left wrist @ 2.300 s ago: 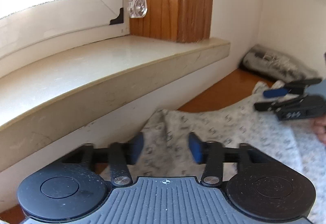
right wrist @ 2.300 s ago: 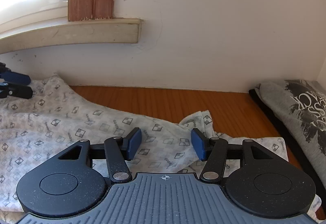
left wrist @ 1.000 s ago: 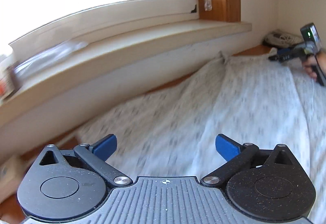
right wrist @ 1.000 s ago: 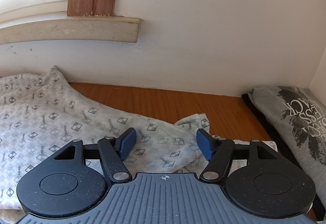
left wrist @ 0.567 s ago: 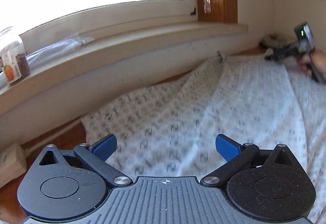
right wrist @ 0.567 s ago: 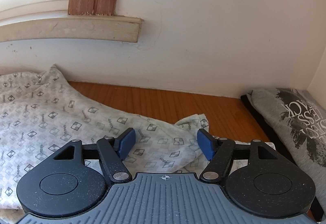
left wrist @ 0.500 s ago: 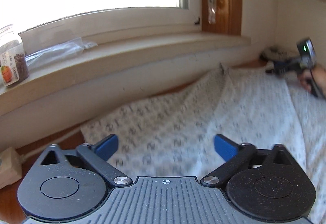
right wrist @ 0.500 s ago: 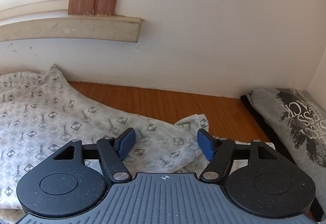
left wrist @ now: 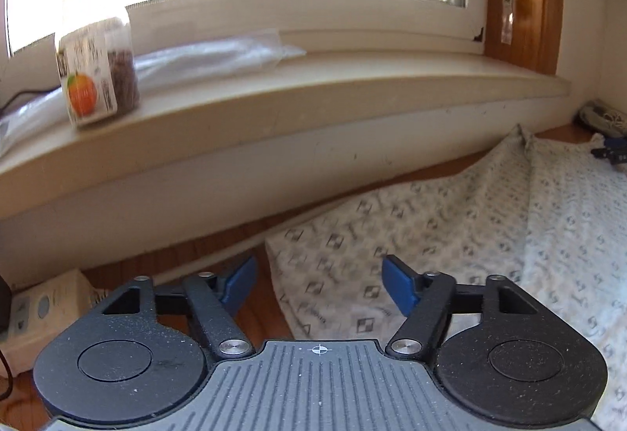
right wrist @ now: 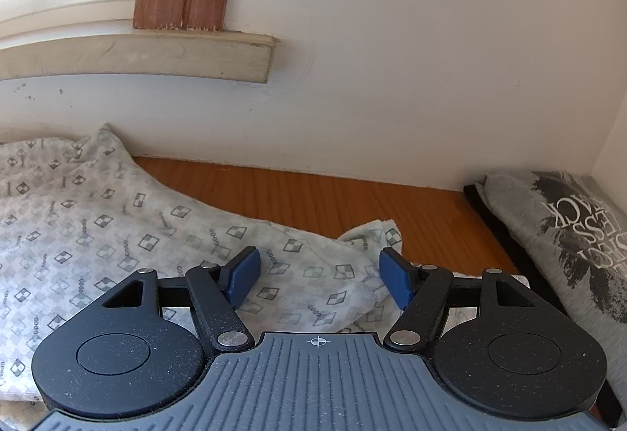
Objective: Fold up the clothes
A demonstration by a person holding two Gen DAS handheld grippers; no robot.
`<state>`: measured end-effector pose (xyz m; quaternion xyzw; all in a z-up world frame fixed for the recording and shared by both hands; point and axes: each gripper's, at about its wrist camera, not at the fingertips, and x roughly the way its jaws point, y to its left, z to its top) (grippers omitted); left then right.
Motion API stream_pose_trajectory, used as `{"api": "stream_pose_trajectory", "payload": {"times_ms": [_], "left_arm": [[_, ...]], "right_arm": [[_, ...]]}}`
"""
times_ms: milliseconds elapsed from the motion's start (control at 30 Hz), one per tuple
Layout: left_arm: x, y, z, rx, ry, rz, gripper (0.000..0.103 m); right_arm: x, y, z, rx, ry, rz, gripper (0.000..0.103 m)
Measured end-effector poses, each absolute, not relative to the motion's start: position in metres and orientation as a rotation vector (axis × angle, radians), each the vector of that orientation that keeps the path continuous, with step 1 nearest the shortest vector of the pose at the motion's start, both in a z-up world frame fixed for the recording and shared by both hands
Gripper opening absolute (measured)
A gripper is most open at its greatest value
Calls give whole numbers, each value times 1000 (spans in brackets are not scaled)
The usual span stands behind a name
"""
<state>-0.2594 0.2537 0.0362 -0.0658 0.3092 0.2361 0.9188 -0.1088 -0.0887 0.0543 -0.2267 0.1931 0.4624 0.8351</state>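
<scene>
The patterned garment (left wrist: 450, 227) lies spread flat on the wooden tabletop (right wrist: 313, 192), largely unfolded. The left gripper (left wrist: 319, 284) hangs over its near left corner at 6 o'clock in the left view, jaws parted wide and empty, the cloth's left edge running between them. The right gripper (right wrist: 317, 276) sits low over the crumpled far-right corner (right wrist: 376, 235), jaws likewise wide with nothing held; contact with the cloth cannot be confirmed. Judged step: positioning for a two-corner grasp ahead of the first fold. The next move calls for lowering each gripper onto its edge and closing. Room is tight toward 12 o'clock, where wall and windowsill (left wrist: 313, 98) stand close; a folded grey shirt (right wrist: 568, 231) bounds 3 o'clock.
</scene>
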Motion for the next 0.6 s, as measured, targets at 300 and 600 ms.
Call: {"api": "stream_pose_trajectory", "payload": {"times_ms": [300,600], "left_arm": [[-263,270,34,-205,560,541,4],[-257,258,38,-130,576,581,26]], "right_arm": [[-114,-86,53,-503,388,968,68],[-113,-86,55,-505,386,971,68]]}}
